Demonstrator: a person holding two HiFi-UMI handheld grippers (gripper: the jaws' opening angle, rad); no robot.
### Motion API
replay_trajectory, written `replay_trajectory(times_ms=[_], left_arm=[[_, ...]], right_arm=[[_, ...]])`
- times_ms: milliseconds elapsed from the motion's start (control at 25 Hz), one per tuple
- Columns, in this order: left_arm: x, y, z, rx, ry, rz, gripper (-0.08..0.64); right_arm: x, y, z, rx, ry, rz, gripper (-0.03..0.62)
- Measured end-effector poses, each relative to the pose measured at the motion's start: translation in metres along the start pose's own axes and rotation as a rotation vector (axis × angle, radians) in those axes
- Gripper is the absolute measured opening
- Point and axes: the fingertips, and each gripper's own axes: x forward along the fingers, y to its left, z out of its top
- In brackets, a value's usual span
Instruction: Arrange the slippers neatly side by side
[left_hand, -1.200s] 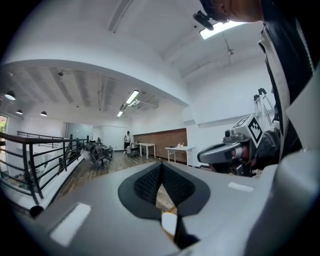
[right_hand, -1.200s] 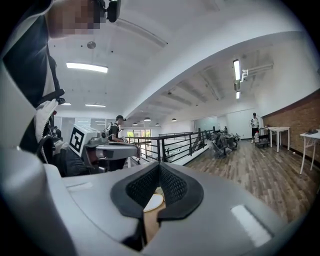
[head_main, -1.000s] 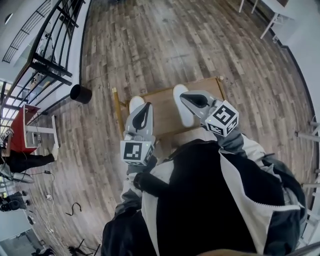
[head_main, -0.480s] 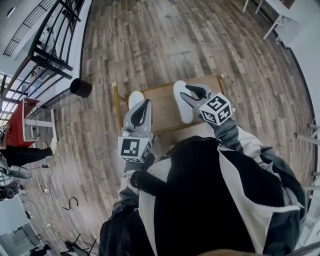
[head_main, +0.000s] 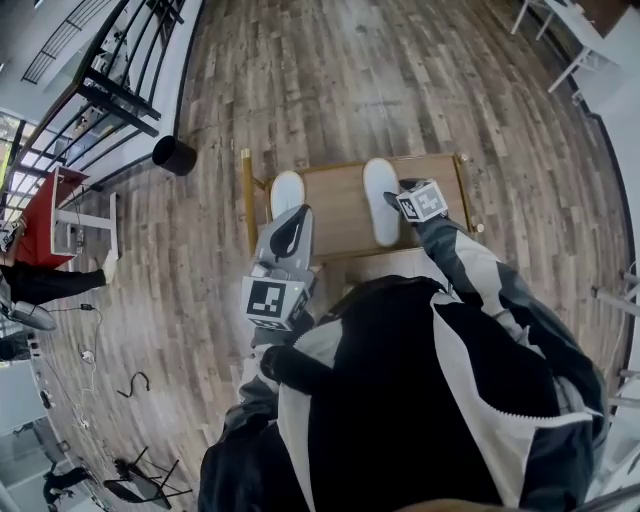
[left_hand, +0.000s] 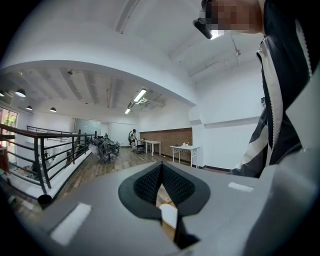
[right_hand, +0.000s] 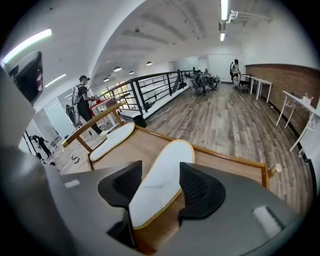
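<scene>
- Straddling the heel end of the right slipper (right_hand: 167, 162), the right gripper (right_hand: 161, 192) has its jaws spread wide. They have just been opening, and the white slipper lies between the pads with neither one pressing on it, as far as I can see.
- That slipper lies flat on the wooden surface (right_hand: 135, 152), right of the middle, with its toe pointing away from the person.
- The left gripper (left_hand: 161, 172) hangs higher, off the surface, with its jaws closed together on nothing.
- The left slipper (right_hand: 111, 140) lies flat too, over by the left edge. A broad strip of bare wood separates the two, so they are well apart — and from the right gripper view they do not look quite parallel.
- My reading is that the job is half done at best. Both slippers are on the surface, but they are not yet a pair side by side. One needs bringing in next to the other and squaring up, toes level.
</scene>
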Motion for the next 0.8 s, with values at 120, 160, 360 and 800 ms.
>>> replay_trajectory(times_ms=[120, 160, 360, 800], left_arm=[[-0.008, 0.007, 0.001, 0.005, -0.008, 0.024, 0.014], [-0.010, 0.008, 0.001, 0.006, -0.008, 0.030, 0.014], [-0.016, 0.011, -0.003, 0.004, 0.004, 0.041, 0.014], [-0.016, 0.023, -0.014, -0.051, 0.024, 0.062, 0.014]], right_arm=[[0.019, -0.004, -0.013, 0.027, 0.067, -0.003, 0.227], [0.025, -0.005, -0.017, 0.045, 0.088, 0.001, 0.227], [0.047, -0.016, -0.034, 0.199, 0.151, 0.009, 0.227], [0.059, -0.009, -0.041, 0.244, 0.188, 0.041, 0.156]])
